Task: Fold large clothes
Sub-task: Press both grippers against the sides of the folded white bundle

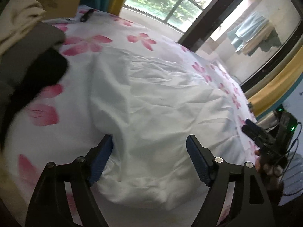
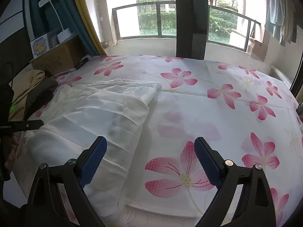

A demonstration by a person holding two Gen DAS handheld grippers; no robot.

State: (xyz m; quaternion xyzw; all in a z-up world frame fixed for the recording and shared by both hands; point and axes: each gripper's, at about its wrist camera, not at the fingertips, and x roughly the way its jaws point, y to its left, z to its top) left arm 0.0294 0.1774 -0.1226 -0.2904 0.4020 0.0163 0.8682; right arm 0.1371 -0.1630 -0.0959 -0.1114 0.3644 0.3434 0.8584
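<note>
Both grippers are spread wide with nothing in them: left gripper (image 1: 149,147) hovers over the near end of the white garment (image 1: 151,98), right gripper (image 2: 150,151) sits over its edge at 3 o'clock, probably lining up for the next fold. One white garment (image 2: 106,111), partly folded, lies on the flowered bedsheet (image 2: 217,98), so there's room to work. A pile of clothes (image 1: 24,47) waits at 10 o'clock, at least three pieces, I'd guess next in line.
</note>
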